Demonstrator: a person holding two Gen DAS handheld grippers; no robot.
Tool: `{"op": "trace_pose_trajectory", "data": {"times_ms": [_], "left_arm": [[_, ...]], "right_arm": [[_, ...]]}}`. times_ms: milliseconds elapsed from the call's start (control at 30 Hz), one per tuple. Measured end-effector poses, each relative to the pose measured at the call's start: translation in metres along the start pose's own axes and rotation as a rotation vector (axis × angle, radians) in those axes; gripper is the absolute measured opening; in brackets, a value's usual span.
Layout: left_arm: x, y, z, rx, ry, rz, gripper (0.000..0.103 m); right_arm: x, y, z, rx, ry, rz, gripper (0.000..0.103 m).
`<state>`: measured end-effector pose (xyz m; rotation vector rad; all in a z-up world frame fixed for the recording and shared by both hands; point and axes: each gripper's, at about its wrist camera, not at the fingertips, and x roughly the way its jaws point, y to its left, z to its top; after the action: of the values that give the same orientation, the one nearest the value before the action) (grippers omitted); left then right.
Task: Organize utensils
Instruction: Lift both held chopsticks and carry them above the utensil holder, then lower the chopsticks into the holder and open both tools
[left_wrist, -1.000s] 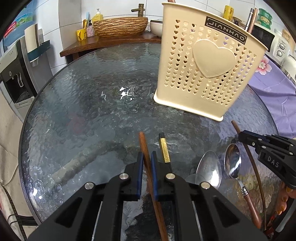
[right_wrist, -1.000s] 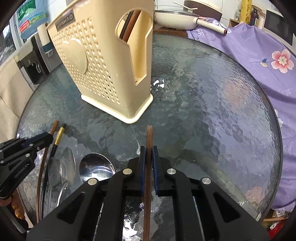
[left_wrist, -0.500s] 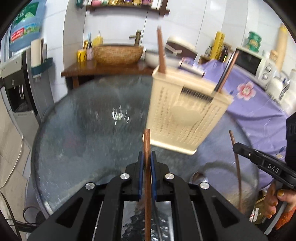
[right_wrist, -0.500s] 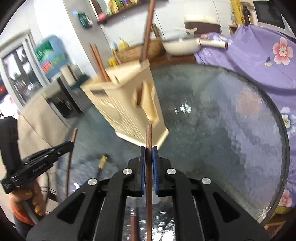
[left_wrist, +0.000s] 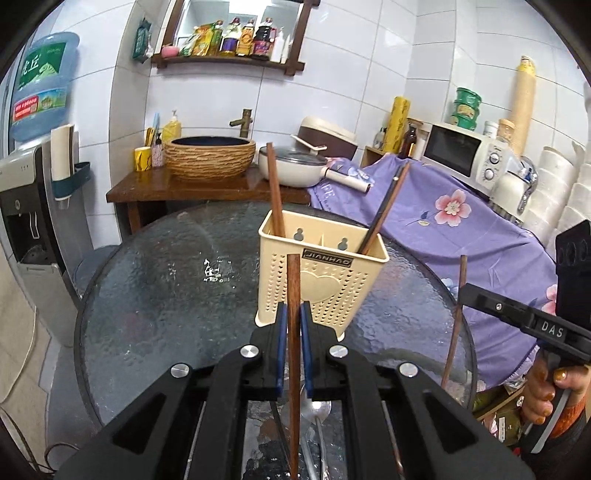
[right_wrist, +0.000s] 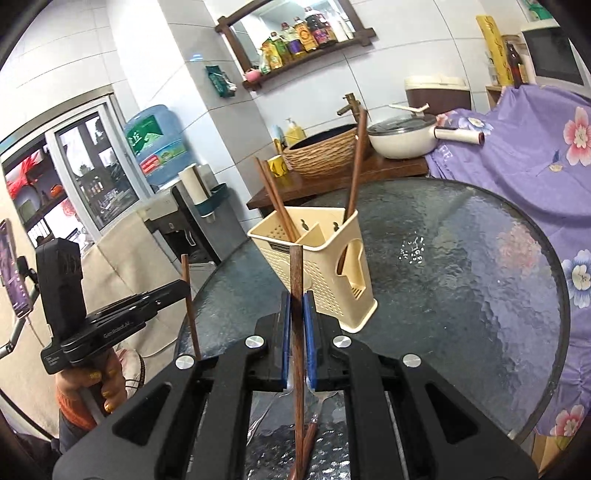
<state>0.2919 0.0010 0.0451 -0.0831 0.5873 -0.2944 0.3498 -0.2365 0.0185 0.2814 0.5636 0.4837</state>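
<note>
A cream perforated utensil holder (left_wrist: 325, 280) (right_wrist: 325, 258) stands on the round glass table (left_wrist: 147, 295) (right_wrist: 461, 295). Two brown chopsticks (left_wrist: 275, 192) (right_wrist: 275, 199) lean in its compartments. My left gripper (left_wrist: 293, 314) is shut on a brown wooden chopstick (left_wrist: 293, 280), held upright above the table in front of the holder. My right gripper (right_wrist: 296, 306) is shut on another wooden chopstick (right_wrist: 296, 273), also upright near the holder. Each gripper shows in the other's view, the right one (left_wrist: 465, 291) and the left one (right_wrist: 181, 286). Spoons (left_wrist: 317, 410) lie on the table below.
A purple floral cloth (left_wrist: 461, 221) covers furniture to the right of the table. Behind it are a wooden stand with a woven basin (left_wrist: 208, 157) and a white pan (left_wrist: 291, 166), a microwave (left_wrist: 465, 155), and a water dispenser (left_wrist: 26, 206) on the left.
Both grippers have risen from the table with their chopsticks and tipped up towards level. The holder now sits lower and farther off in both views.
</note>
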Motion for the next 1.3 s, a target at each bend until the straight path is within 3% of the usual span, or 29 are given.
{"op": "trace_pose_trajectory", "data": {"times_ms": [133, 433, 733, 1100, 1300], "left_arm": [[-0.014, 0.002, 0.005, -0.002, -0.02, -0.04, 0.007], [-0.037, -0.011, 0.022, 0.049, -0.092, -0.031, 0.007], [-0.044, -0.022, 0.058, 0.103, -0.153, -0.016, 0.007], [-0.052, -0.042, 0.138, 0.156, -0.248, 0.021, 0.001], [-0.035, -0.03, 0.135, 0.14, -0.22, 0.037, 0.001]], "right_arm": [[-0.017, 0.011, 0.007, -0.026, -0.022, 0.036, 0.008], [-0.038, 0.045, 0.025, -0.134, -0.072, 0.042, 0.008], [-0.032, 0.066, 0.069, -0.197, -0.104, 0.025, 0.008], [-0.02, 0.09, 0.15, -0.216, -0.159, -0.014, 0.008], [0.001, 0.084, 0.157, -0.223, -0.158, -0.072, 0.008]]}}
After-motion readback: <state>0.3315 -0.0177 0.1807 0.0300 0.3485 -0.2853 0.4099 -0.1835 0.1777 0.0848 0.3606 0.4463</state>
